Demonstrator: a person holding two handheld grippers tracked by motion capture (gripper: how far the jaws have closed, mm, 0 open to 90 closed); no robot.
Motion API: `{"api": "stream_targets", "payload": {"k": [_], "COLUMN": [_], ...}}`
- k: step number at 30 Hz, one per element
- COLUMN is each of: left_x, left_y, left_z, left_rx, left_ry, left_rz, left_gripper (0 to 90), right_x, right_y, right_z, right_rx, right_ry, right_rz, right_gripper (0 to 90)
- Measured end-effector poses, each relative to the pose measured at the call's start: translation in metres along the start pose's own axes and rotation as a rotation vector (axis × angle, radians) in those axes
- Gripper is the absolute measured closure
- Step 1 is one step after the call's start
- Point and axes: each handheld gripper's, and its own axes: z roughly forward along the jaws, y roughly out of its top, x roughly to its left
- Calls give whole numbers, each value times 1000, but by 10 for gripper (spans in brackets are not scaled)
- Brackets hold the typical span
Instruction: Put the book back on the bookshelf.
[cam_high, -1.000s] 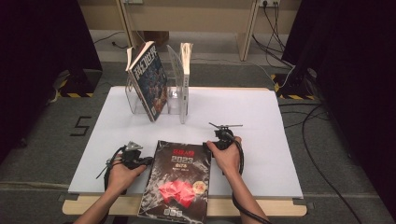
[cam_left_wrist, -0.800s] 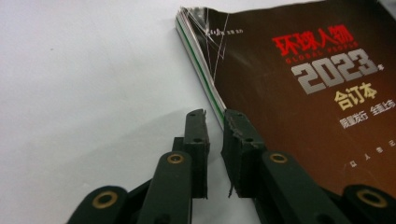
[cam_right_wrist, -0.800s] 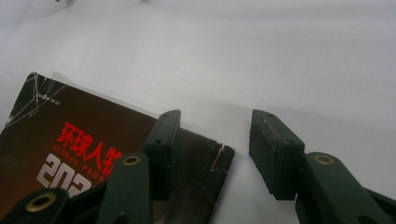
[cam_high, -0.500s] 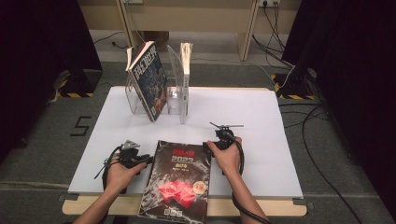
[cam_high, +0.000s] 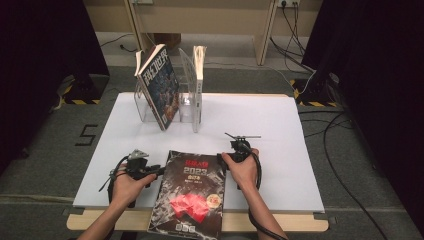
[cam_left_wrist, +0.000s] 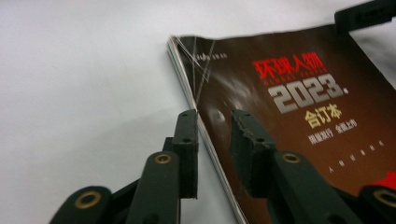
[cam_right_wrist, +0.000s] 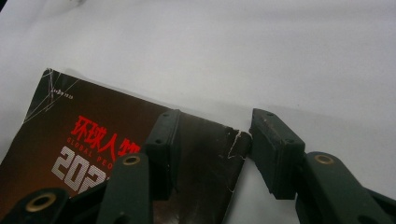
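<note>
A dark magazine (cam_high: 190, 195) lies flat at the bottom centre of the white table (cam_high: 280, 130). The left gripper (cam_left_wrist: 212, 128) has just been opening, jaws parted astride its left edge. The right gripper (cam_right_wrist: 212, 140) stands wide over the top right corner, seemingly not pinching.

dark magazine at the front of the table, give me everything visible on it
The dark magazine lies flat, cover up, on the white table sheet, its near end over the table's front edge. Glossy brown-black cover, red title, grey "2023", red shapes lower down; the top right corner is creased. The left gripper straddles its left edge; the right gripper straddles that corner, fingers apart.
</note>
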Motion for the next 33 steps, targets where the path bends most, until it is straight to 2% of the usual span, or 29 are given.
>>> {"api": "stream_targets", "payload": {"k": [2, 4, 5, 6, 9, 19, 23, 26, 33], "left_x": [-2, -4, -3, -3, -5, -5, -6, -7, -8], "left_y": [-3, -5, -6, -6, -7, -10, -10, -11, -12], "left_z": [4, 8, 9, 9, 9, 8, 8, 7, 7], "left_rx": [21, 38, 39, 39, 39, 23, 22, 17, 16], "left_ry": [-13, 2, 4, 4, 15, 16, 21, 22, 26], "left_rz": [6, 23, 21, 21, 37, 26, 34, 30, 40], "left_gripper": [700, 690, 694, 697, 696, 702, 709, 716, 723], "right_x": [0, 0, -1, -1, -3, -7, -8, -9, -9], "right_y": [-1, -2, -3, -3, -6, -10, -9, -8, -10], "right_z": [-1, -1, -2, -2, -3, -7, -7, -7, -12], "right_rx": [-1, -3, -10, -10, -12, -6, 1, 11, 41], "right_ry": [6, 10, 21, 21, 42, 76, 73, 85, 80], "right_rz": [11, 18, 50, 50, 92, 144, 140, 164, 187], "right_gripper": [540, 540, 540, 540, 541, 569, 569, 573, 559]}}
